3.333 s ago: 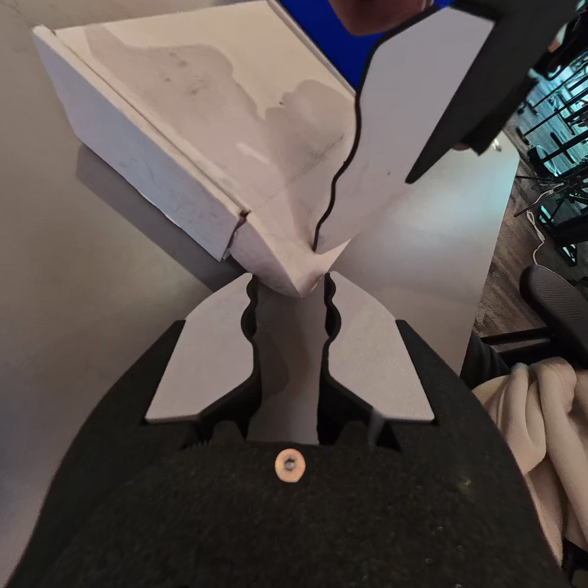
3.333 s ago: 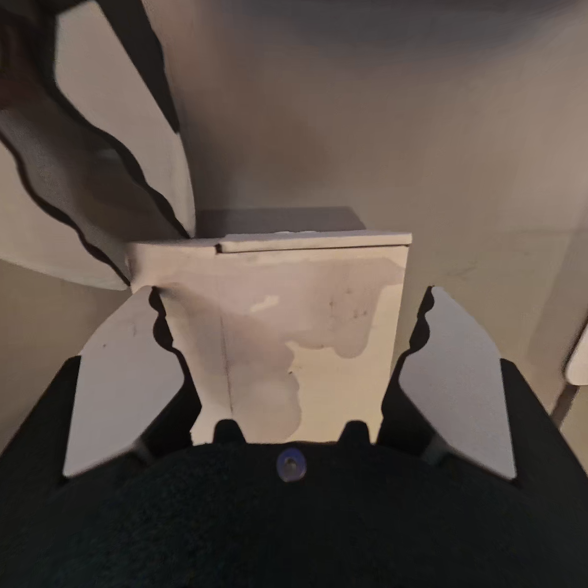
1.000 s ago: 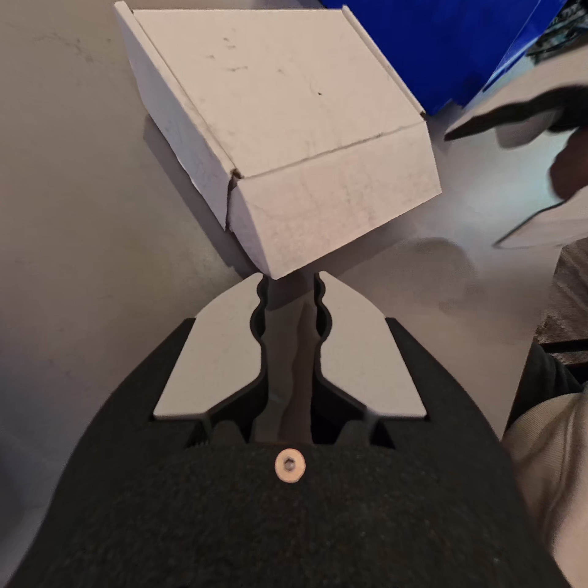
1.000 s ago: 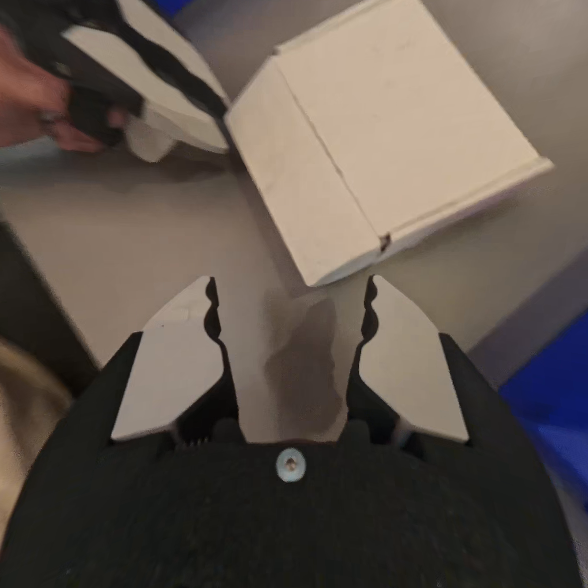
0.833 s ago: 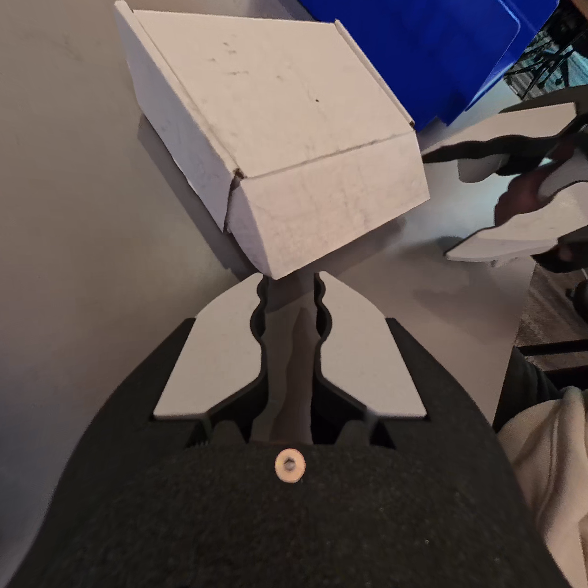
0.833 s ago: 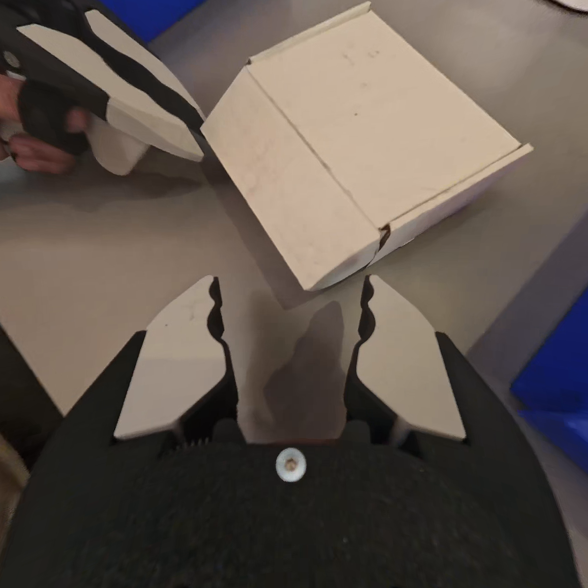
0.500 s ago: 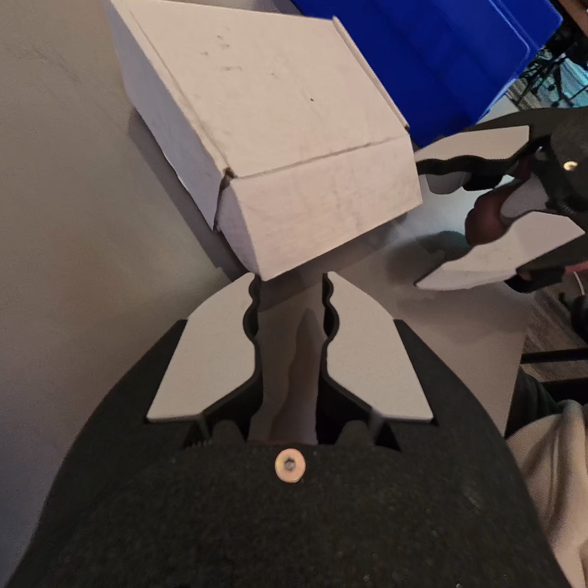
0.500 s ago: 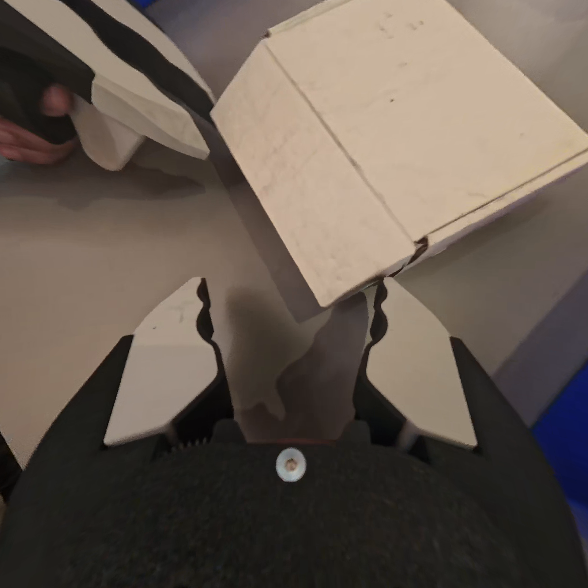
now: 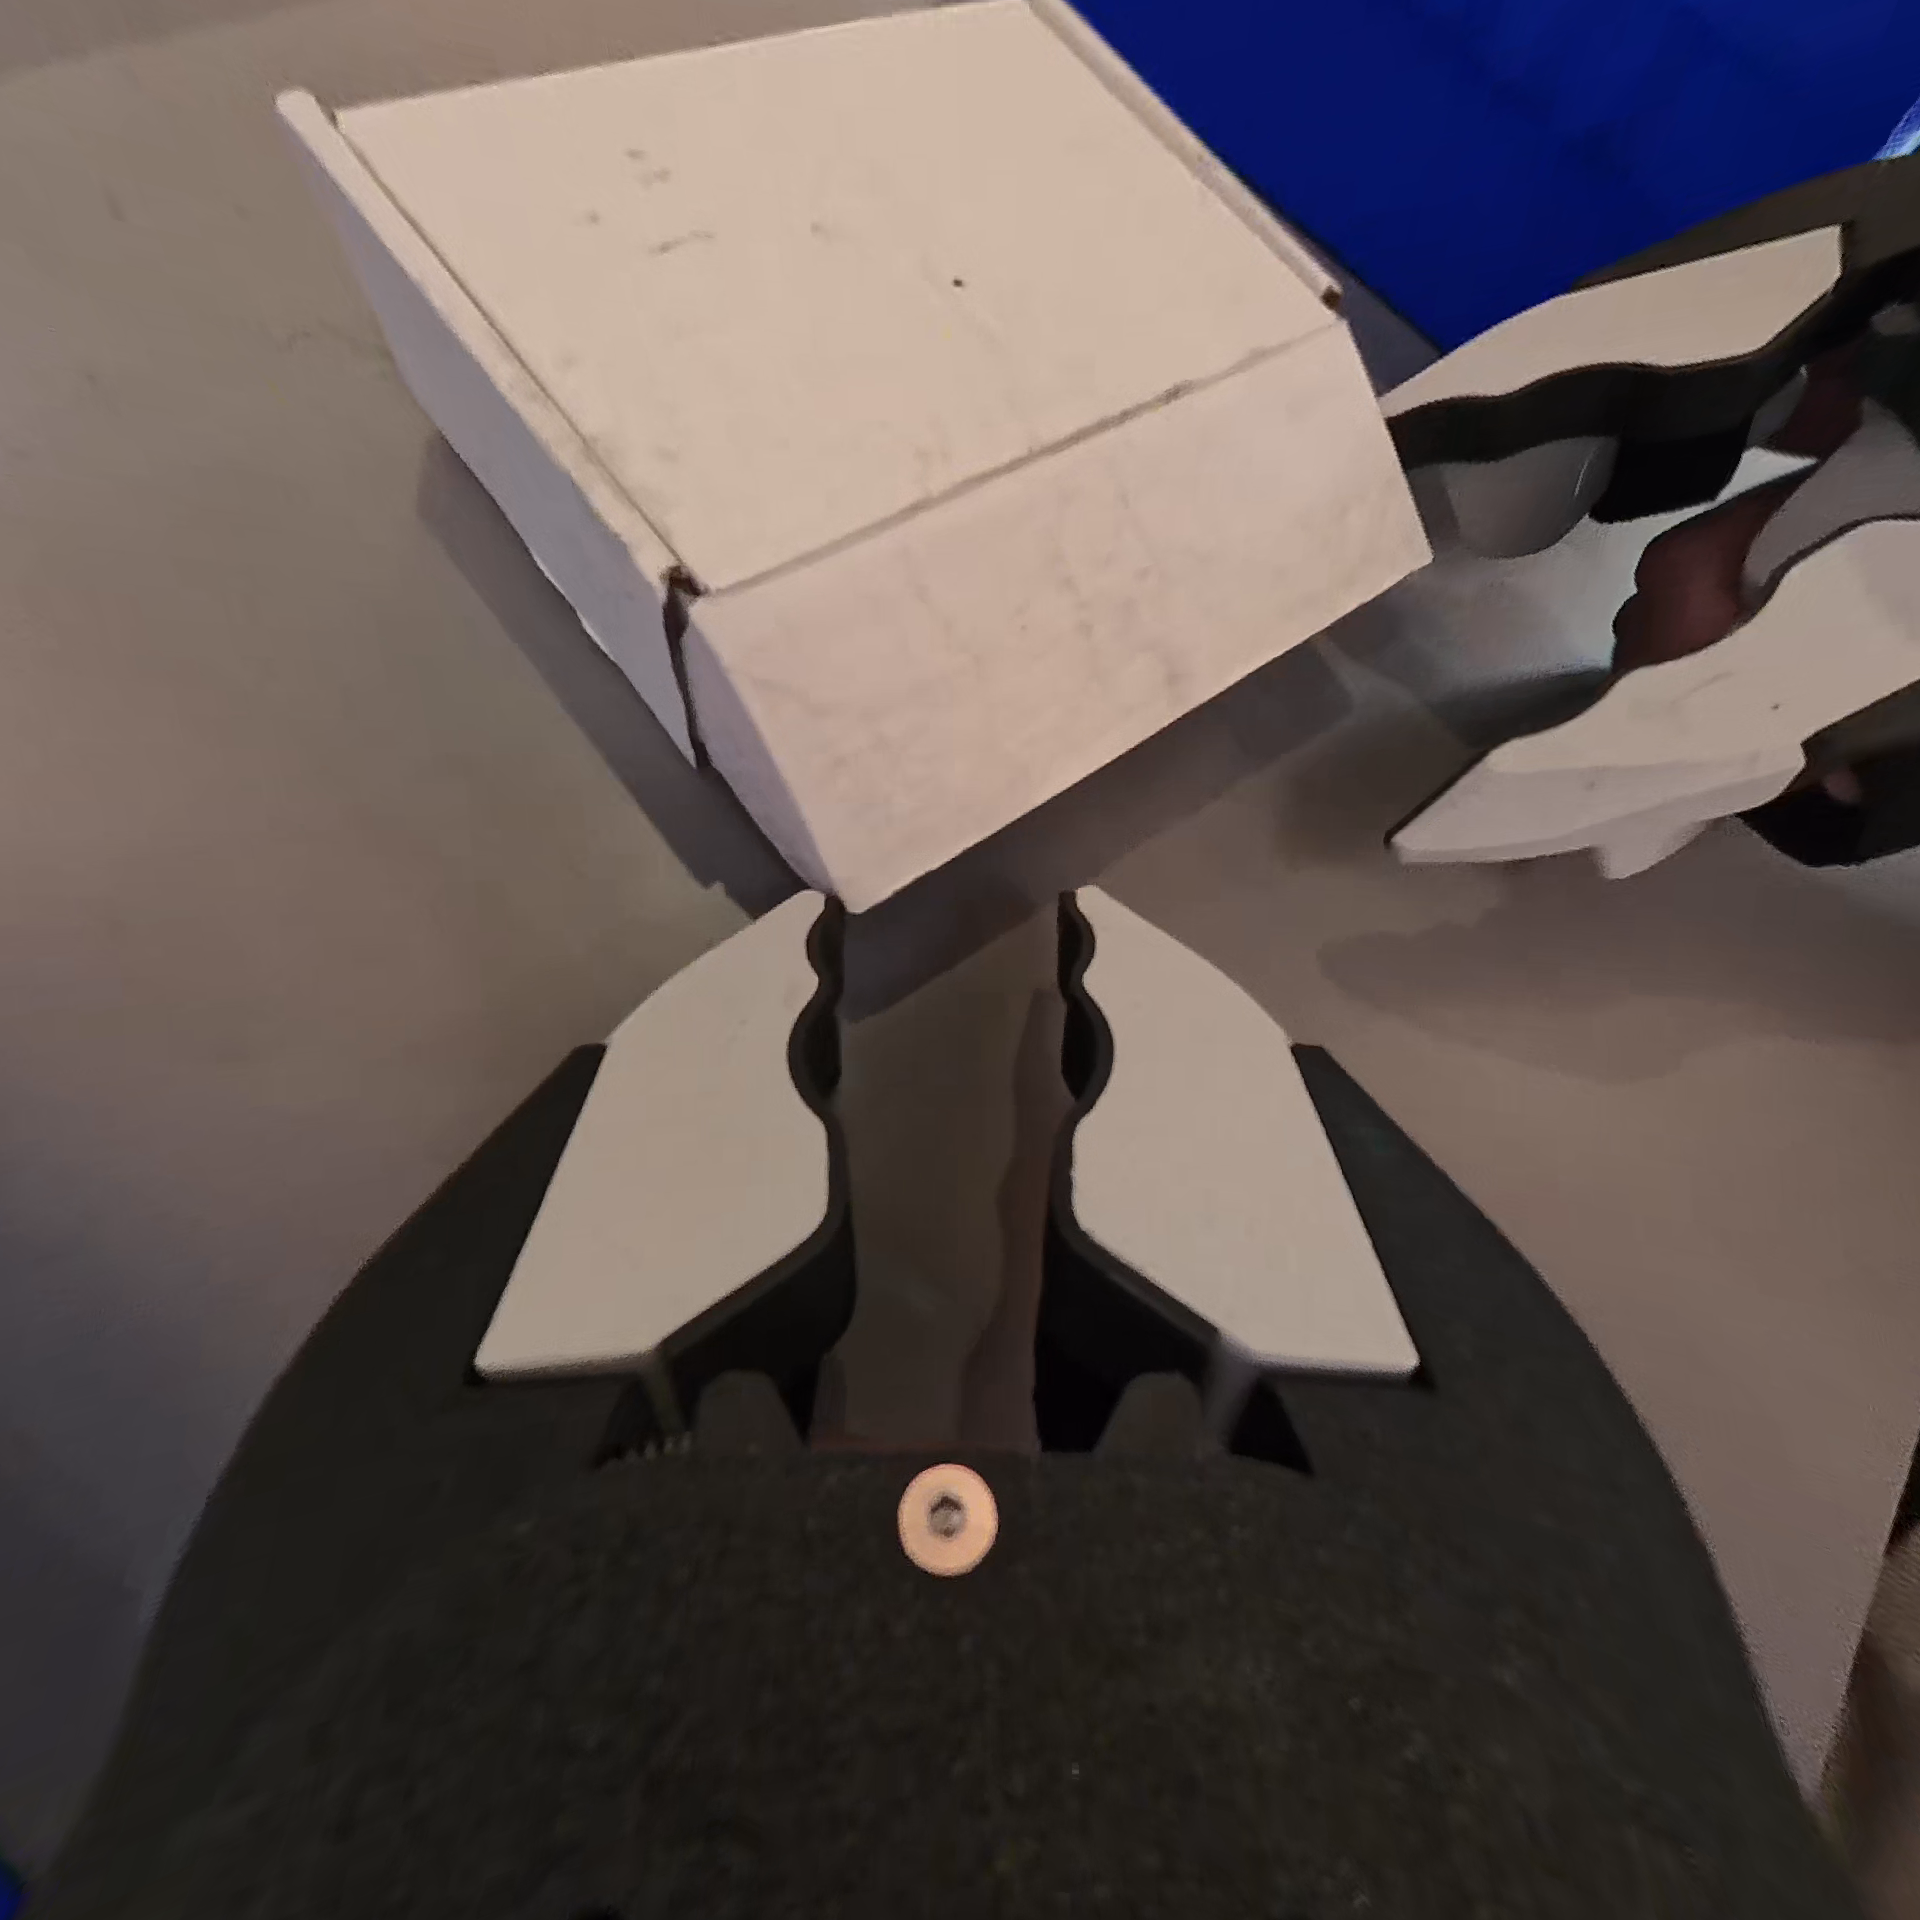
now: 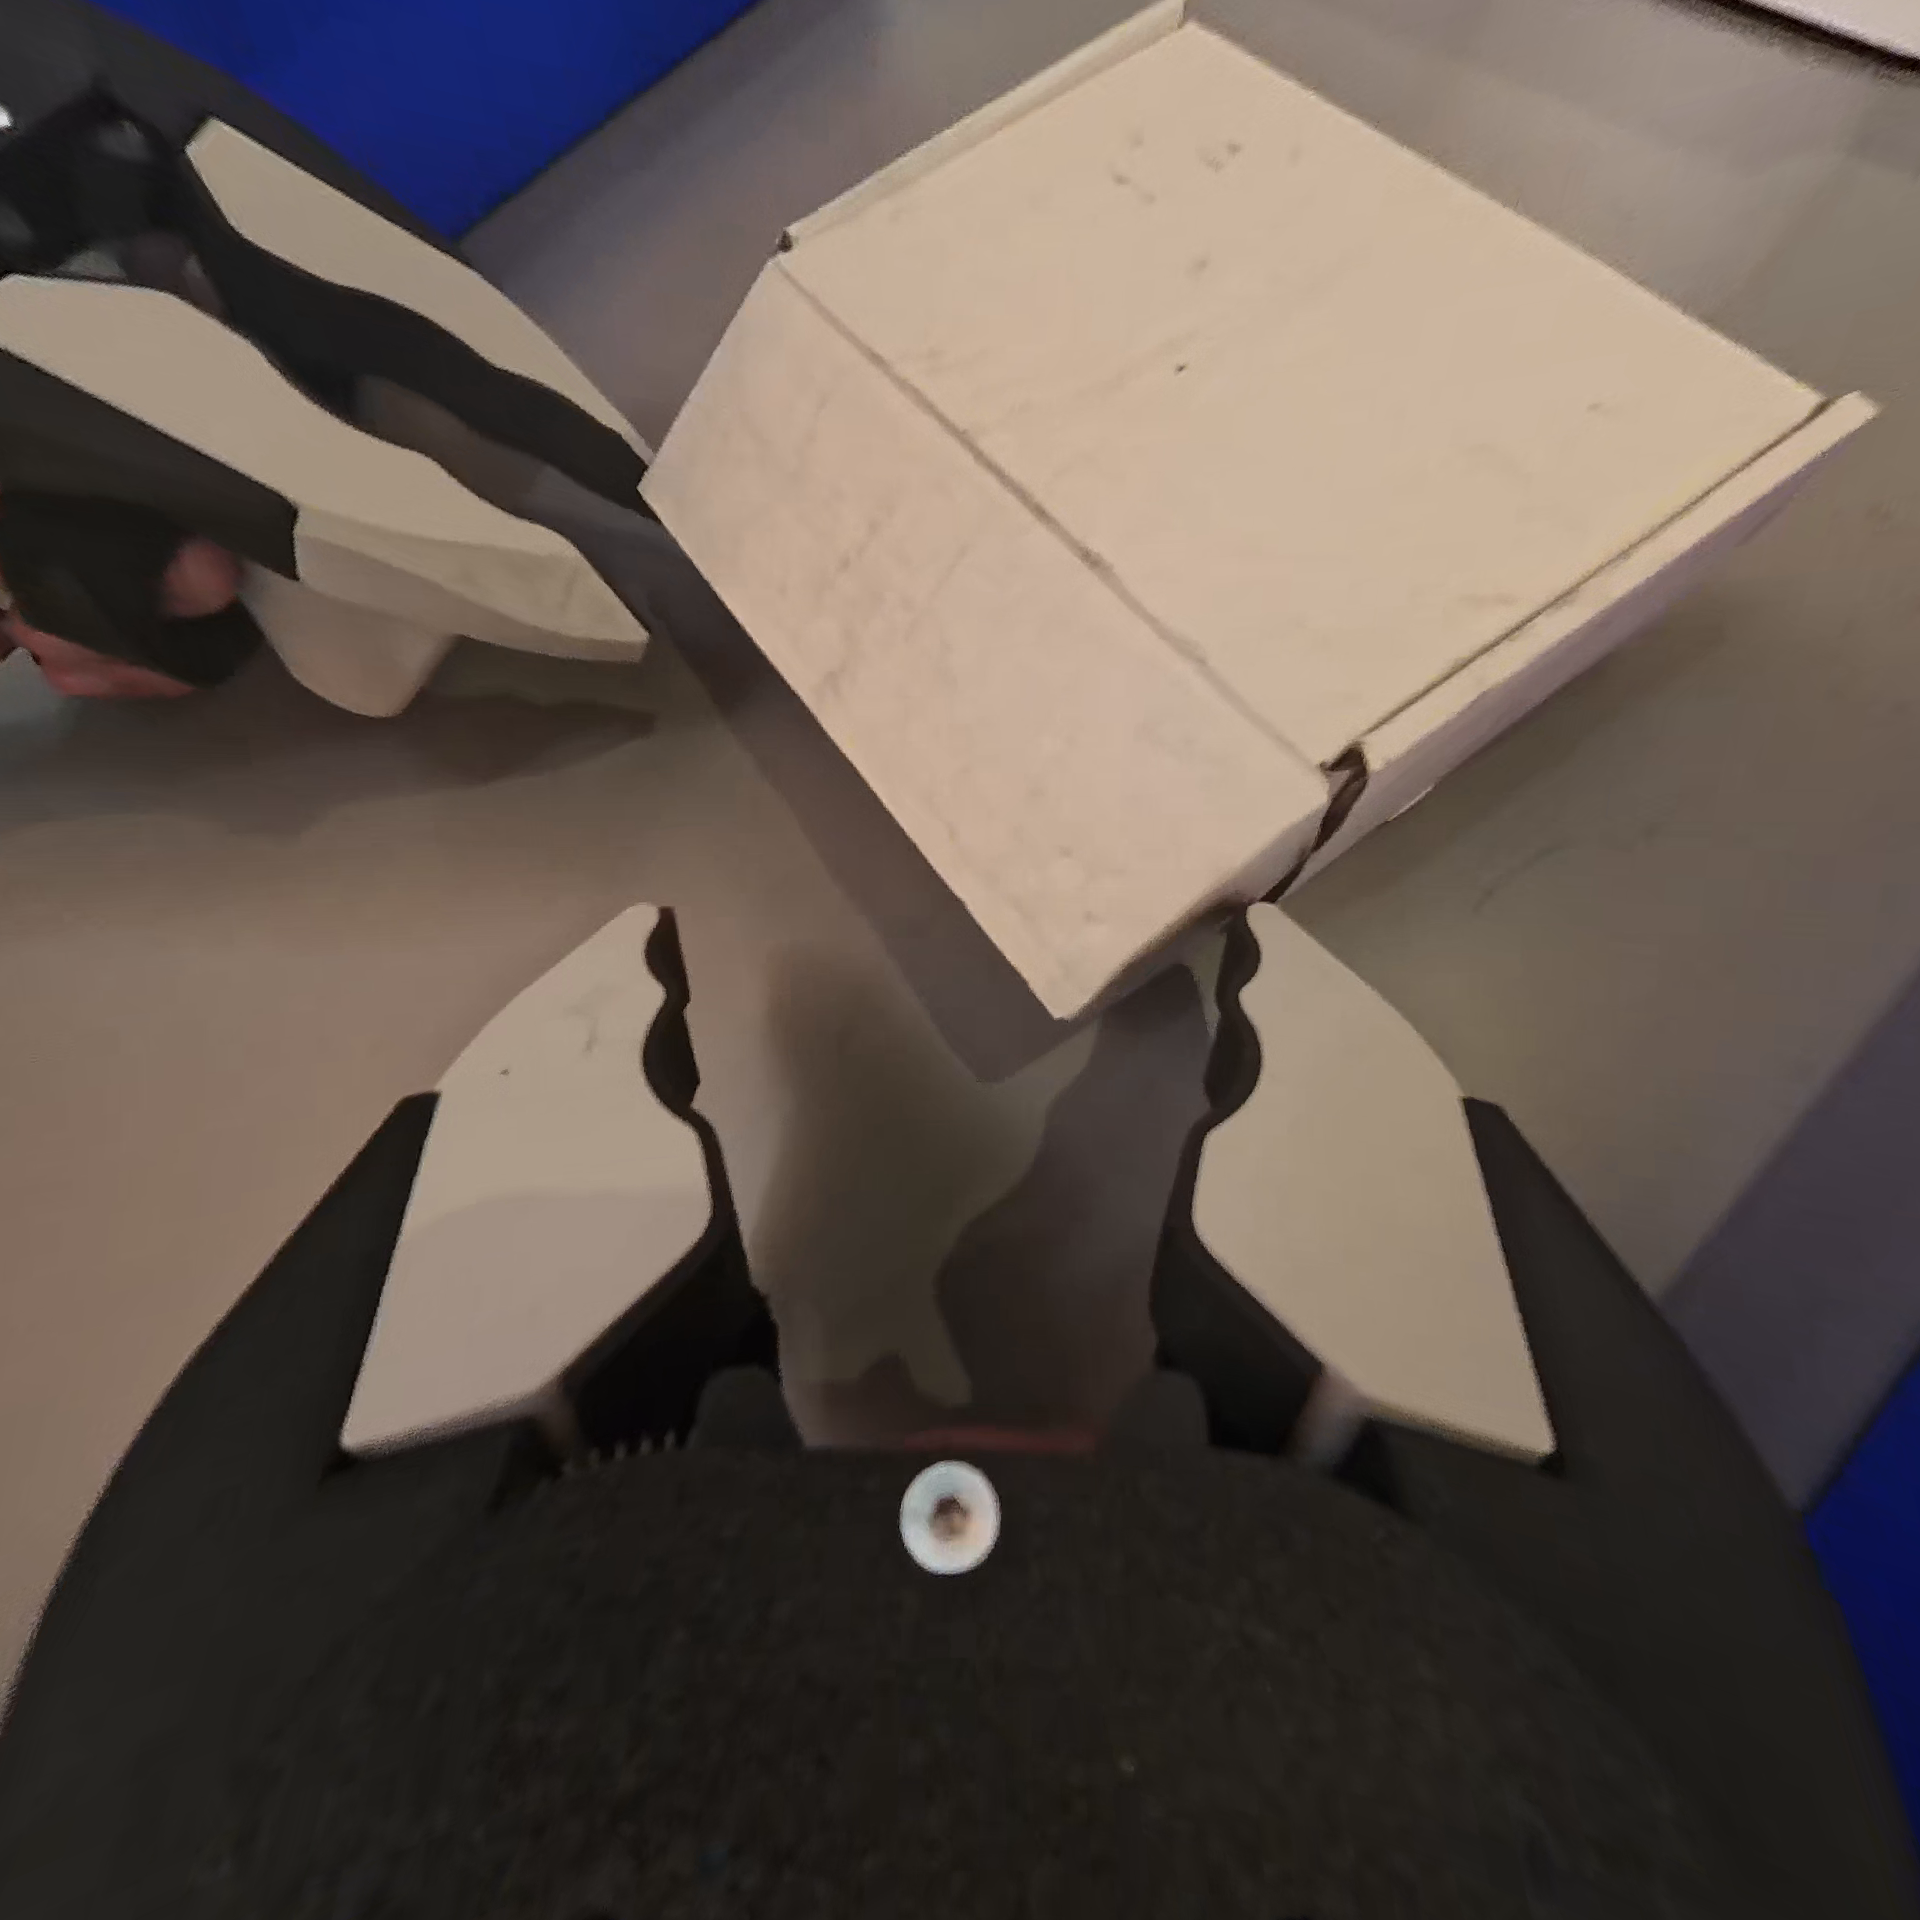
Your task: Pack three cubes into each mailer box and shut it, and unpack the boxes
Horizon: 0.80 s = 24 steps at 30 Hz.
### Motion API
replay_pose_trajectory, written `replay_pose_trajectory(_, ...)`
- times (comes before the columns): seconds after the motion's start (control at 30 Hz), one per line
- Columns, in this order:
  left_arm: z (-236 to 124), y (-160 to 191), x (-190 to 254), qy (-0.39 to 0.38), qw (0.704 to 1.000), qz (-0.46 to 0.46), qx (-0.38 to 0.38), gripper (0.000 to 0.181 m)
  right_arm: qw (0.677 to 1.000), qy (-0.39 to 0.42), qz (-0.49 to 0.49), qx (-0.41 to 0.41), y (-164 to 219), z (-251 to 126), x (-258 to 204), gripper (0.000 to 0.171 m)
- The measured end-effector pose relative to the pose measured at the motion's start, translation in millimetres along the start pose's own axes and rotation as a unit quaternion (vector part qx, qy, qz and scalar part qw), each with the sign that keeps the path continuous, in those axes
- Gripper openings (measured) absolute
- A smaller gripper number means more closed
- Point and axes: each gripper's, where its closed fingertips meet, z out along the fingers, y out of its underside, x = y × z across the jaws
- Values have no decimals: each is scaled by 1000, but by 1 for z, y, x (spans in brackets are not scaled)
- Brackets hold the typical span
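A closed white mailer box (image 9: 883, 416) lies flat on the grey table (image 9: 208, 727), with its front flap towards me. My left gripper (image 9: 945, 914) is open by a narrow gap and empty, its tips just in front of the box's near left front corner. In the right wrist view, my right gripper (image 10: 951, 920) is open wider and empty, and the box's (image 10: 1247, 468) right front corner sits between its tips. Each gripper also shows in the other's view: the right one (image 9: 1397, 634) and the left one (image 10: 639, 551). No cubes are in view.
A blue bin (image 9: 1455, 125) stands behind the box, and blue also shows in the right wrist view (image 10: 416, 83). The table's edge runs at the lower right (image 10: 1714, 1247). A hand (image 10: 125, 623) holds the left gripper.
The box, held up between the grippers 3.3 s ago, now lies flat and shut. Over the last second both grippers moved closer to its front corners, and the right gripper's jaws opened wider.
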Motion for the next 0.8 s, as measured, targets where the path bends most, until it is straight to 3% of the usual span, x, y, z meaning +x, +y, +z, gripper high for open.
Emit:
replay_pose_trajectory(0.1,-13,-16,-2,-19,1000,15,12,42,1000,6,5,17,-4,-4,5,88)
replay_pose_trajectory(0.23,-35,-87,6,-21,995,76,53,61,1000,7,17,17,-3,-6,9,89)
replay_pose_trajectory(0.33,-13,-123,19,33,992,116,-34,62,1000,5,21,19,-2,-7,6,85)
replay_pose_trajectory(0.43,39,-145,-8,-2,977,175,-119,56,1000,13,22,13,0,-7,1,84)
replay_pose_trajectory(0.6,104,-125,-2,111,949,147,-257,54,999,8,34,10,-1,-3,3,84)
replay_pose_trajectory(0.8,107,-120,-1,134,955,135,-229,56,993,-58,94,40,-12,-2,0,83)
